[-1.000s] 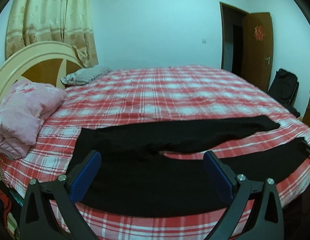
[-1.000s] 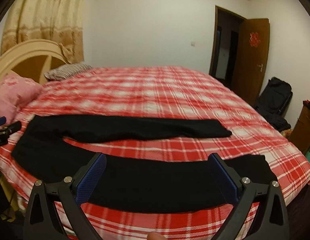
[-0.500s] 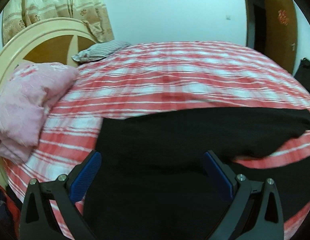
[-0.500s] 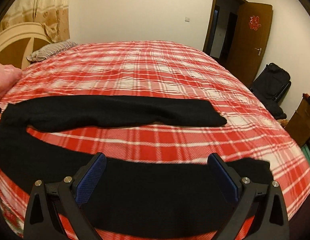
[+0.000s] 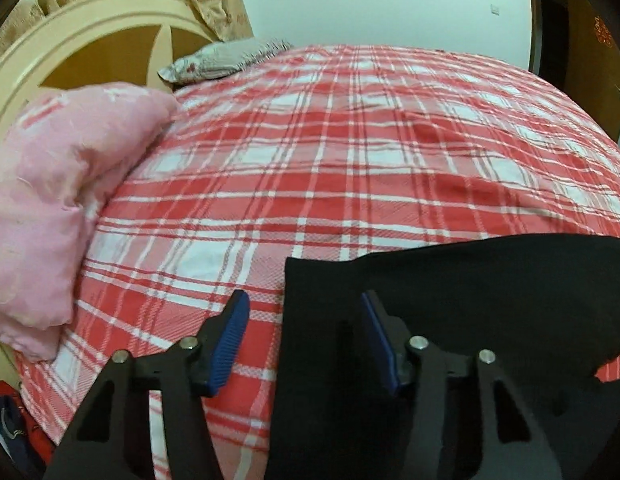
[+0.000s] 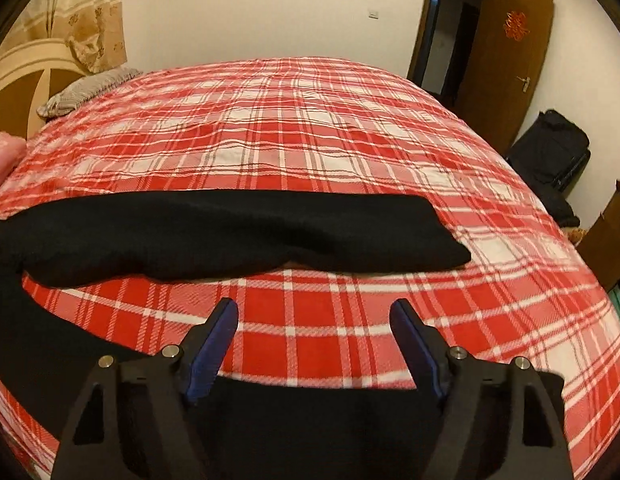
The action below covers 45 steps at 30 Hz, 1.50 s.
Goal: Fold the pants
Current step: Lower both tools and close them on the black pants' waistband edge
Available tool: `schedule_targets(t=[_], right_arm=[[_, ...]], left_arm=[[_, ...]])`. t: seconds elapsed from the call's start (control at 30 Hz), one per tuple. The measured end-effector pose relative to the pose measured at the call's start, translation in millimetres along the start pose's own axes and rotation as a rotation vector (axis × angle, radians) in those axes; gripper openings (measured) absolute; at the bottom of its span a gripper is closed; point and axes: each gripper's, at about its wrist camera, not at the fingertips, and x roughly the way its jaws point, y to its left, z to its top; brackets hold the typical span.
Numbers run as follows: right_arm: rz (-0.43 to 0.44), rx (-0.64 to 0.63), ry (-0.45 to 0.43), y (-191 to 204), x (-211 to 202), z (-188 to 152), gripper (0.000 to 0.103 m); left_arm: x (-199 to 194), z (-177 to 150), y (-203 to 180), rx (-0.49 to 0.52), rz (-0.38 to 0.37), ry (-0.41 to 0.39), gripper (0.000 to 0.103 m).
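Observation:
Black pants (image 6: 229, 236) lie spread across the red plaid bed (image 6: 310, 128), legs apart; the far leg ends at the right and the near leg (image 6: 310, 424) runs under my right gripper. My right gripper (image 6: 316, 304) hovers over the near leg's upper edge with its jaws closing, and the pads are not pressing on cloth. In the left wrist view the pants' waist end (image 5: 450, 300) fills the lower right. My left gripper (image 5: 303, 296) straddles the waist's left edge, one pad over the sheet and one over the cloth, jaws closing and still apart.
A pink folded quilt (image 5: 57, 200) sits at the left against the round wooden headboard (image 5: 89, 40), with a grey pillow (image 5: 225, 56) behind it. A brown door (image 6: 506, 60) and a black bag (image 6: 554, 148) stand past the bed's right side.
Both grippers came down and closer to the pants. The left one moved left to the waist edge. Both pairs of jaws went from wide to narrower.

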Motion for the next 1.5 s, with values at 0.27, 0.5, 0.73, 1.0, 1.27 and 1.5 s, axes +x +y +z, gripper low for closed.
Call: schedule_targets(t=[0.27,0.5,0.73,1.0,1.27,1.5], right_arm=[[-0.025,-0.022,0.011,-4.5,16.0,21.5,0.079],[-0.032,-0.002,0.043,-20.7,31.2,34.8,0.079],[-0.03,0.029,0.078,-35.7,45.4,36.7,0.079],[-0.07,0.015,0.084,-49.1,55.3,46.6,0.079],[-0.095,0.164,0.142,-114.6,82.5,69.2,0.074],[-0.096,0.262,0.172,-164.1,115.2,88.0,0.075]], left_arm=[[35.4,10.8,7.7,-0.042,-0.129,0.06,0.041],[49.4,14.0,19.5,-0.088,-0.145,0.076,0.048],[50.5,14.6,24.4,-0.08,-0.14,0.066,0.05],[59.5,18.7,15.0,-0.068,-0.181,0.061,0.041],[48.3,19.8,8.7,-0.028,-0.203,0.044,0.015],[51.0,18.5,7.7,-0.028,-0.193,0.038,0.016]])
